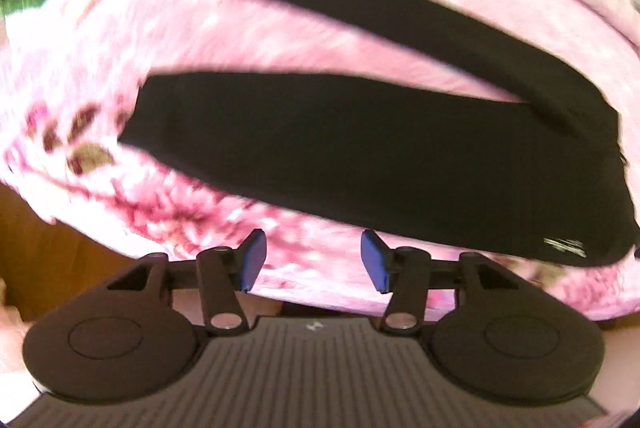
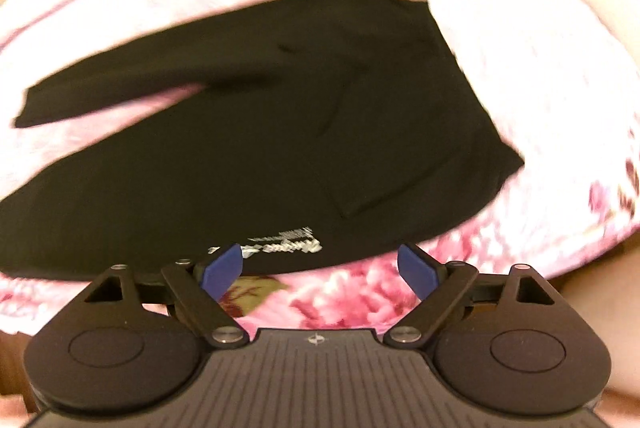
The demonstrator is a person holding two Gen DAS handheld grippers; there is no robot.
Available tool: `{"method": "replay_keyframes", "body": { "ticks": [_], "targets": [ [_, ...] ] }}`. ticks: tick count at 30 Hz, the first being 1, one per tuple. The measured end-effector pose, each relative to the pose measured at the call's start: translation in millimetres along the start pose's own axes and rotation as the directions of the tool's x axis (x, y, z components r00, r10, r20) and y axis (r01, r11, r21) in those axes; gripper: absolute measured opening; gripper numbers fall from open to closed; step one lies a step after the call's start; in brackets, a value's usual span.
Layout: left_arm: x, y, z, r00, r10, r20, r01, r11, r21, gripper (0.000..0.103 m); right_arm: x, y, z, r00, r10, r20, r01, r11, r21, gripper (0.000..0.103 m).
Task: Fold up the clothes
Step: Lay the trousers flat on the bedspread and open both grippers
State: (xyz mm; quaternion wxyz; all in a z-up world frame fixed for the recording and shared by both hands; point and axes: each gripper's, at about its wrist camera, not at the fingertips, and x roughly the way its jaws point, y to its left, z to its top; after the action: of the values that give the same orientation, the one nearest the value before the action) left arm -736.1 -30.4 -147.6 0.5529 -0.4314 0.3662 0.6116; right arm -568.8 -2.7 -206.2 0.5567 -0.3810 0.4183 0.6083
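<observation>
A black long-sleeved shirt (image 2: 260,132) lies spread on the pink floral blanket (image 2: 360,292), its hem (with white print) near the front edge. Left hand-held gripper (image 1: 314,260) and right hand-held gripper (image 2: 320,268) both gape empty above it.

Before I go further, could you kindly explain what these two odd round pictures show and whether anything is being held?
Each picture comes from a fisheye camera on a hand-held two-finger gripper, looking along its blue-padded fingers. One view shows the left gripper, the other the right gripper. Both stand open with nothing between the pads. Below them a black garment, with small white print near its hem, lies spread on a pink flowered blanket; one long black part stretches away from the body. Nothing is held.
</observation>
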Motion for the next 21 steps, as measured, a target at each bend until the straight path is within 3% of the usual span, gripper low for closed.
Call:
{"method": "replay_keyframes", "body": {
  "ticks": [4, 9, 14, 21],
  "targets": [
    [-45.3, -48.1, -7.6, 0.997, 0.018, 0.07, -0.023, 0.997, 0.076, 0.059, -52.8, 12.7, -10.5, 0.999, 0.045, 0.009, -0.045, 0.999, -0.022, 0.088],
    [-80.3, -81.9, -14.7, 0.993, 0.026, 0.119, -0.041, 0.991, 0.129, 0.062, -80.2, -3.1, -15.0, 0.998, 0.061, -0.01, -0.061, 0.998, -0.012, 0.088],
    [-98.8, -92.8, -25.6, 0.991, 0.016, 0.133, -0.036, 0.987, 0.155, 0.063, -93.3, -19.2, -23.6, 0.999, 0.036, -0.022, -0.036, 0.999, -0.006, 0.088],
    [-99.2, -91.0, -41.1, 0.995, -0.004, 0.103, -0.013, 0.987, 0.16, 0.064, -101.9, -10.1, -23.4, 0.998, 0.022, -0.052, -0.023, 1.0, -0.021, 0.088]
  ]
}}
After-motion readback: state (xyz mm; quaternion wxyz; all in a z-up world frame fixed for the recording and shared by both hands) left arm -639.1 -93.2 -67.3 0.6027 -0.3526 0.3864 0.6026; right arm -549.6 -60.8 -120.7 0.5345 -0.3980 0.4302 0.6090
